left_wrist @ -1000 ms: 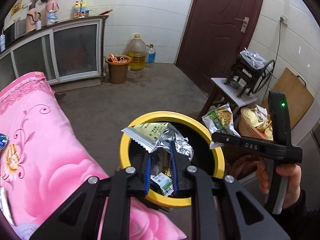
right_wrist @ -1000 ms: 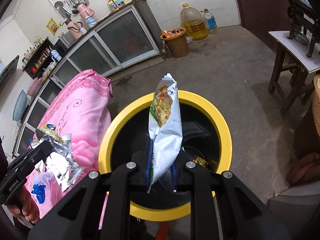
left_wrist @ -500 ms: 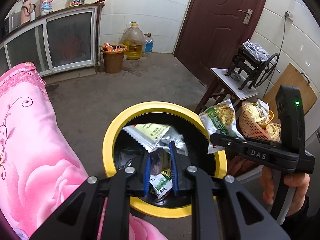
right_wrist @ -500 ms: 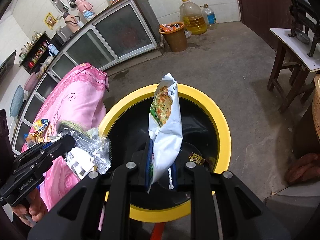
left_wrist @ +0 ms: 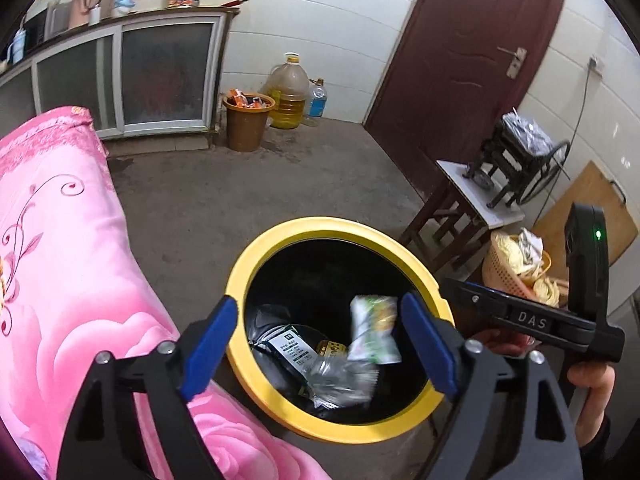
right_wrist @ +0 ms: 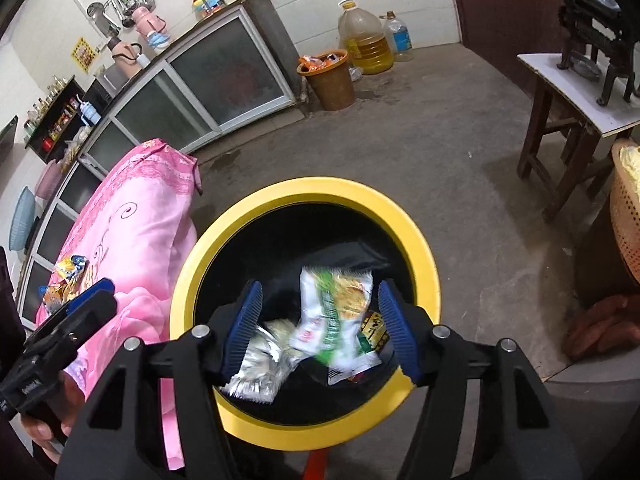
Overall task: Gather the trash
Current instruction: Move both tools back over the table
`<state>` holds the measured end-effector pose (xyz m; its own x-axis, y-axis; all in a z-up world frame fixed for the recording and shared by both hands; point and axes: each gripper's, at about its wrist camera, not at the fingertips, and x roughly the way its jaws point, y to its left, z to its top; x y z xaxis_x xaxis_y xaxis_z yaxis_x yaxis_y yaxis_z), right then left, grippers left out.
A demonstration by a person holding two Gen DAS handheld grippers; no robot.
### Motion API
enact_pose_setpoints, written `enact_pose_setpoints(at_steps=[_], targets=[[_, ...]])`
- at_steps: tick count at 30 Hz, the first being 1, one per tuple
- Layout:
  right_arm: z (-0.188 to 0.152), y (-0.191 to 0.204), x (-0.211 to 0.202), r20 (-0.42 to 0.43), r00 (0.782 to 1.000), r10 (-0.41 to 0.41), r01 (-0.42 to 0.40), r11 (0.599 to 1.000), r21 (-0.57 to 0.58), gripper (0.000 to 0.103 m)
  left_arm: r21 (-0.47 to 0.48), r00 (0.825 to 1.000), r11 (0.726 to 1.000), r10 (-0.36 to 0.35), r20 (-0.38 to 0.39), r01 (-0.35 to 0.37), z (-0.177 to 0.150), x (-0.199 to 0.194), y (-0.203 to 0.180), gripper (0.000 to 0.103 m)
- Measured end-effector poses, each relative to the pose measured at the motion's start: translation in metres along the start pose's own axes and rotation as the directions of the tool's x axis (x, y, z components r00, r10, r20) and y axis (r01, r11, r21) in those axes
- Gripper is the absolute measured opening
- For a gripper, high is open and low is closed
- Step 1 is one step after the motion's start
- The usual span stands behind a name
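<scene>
A black bin with a yellow rim (left_wrist: 320, 227) (right_wrist: 304, 188) stands on the floor below both grippers. My left gripper (left_wrist: 320, 344) is open and empty above it. My right gripper (right_wrist: 320, 330) is open and empty above it too, and shows from the side in the left wrist view (left_wrist: 516, 314). A white and green snack packet (left_wrist: 374, 330) (right_wrist: 336, 312) and a silver foil wrapper (left_wrist: 340, 378) (right_wrist: 260, 360) are blurred, falling inside the bin. Other wrappers (left_wrist: 294, 350) lie at the bottom.
A pink flowered cloth (left_wrist: 60, 260) (right_wrist: 132, 216) covers a surface left of the bin, with small wrappers (right_wrist: 66, 276) on it. A brown bin (left_wrist: 246, 122), oil jug (left_wrist: 288, 96), wooden stool (left_wrist: 472, 200) and woven basket (left_wrist: 516, 268) stand around.
Both grippers have opened. The silver wrapper has left the left gripper and the snack packet has left the right gripper; both are dropping into the bin.
</scene>
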<state>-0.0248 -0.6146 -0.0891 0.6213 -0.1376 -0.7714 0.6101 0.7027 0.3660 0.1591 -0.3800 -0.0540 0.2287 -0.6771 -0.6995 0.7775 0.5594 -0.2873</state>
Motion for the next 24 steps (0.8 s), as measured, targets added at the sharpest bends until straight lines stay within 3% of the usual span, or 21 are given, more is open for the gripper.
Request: enact_pose_setpoints(at_steps=[9, 16, 20, 24], targets=[[0.001, 0.021, -0.016, 0.049, 0.998, 0.049, -0.046, 0.998, -0.05, 0.059, 0.002, 0.99, 0.996, 0.094, 0.104, -0.095, -0.009, -0.051, 0.026, 0.089], [-0.001, 0.079, -0.023, 0.07, 0.985, 0.158, -0.142, 0.971, -0.194, 0.057, 0.026, 0.962, 0.981, 0.183, 0.202, -0.192, -0.036, -0.136, 0.058, 0.092], [-0.009, 0.128, -0.025, 0.043, 0.967, 0.25, -0.224, 0.921, -0.319, 0.057, 0.005, 0.934, 0.961, 0.268, 0.236, -0.276, -0.071, -0.197, 0.092, 0.093], [-0.026, 0.185, -0.022, -0.037, 0.936, 0.349, -0.325, 0.82, -0.471, 0.057, -0.049, 0.907, 0.932, 0.36, 0.221, -0.358, -0.108, -0.243, 0.123, 0.094]])
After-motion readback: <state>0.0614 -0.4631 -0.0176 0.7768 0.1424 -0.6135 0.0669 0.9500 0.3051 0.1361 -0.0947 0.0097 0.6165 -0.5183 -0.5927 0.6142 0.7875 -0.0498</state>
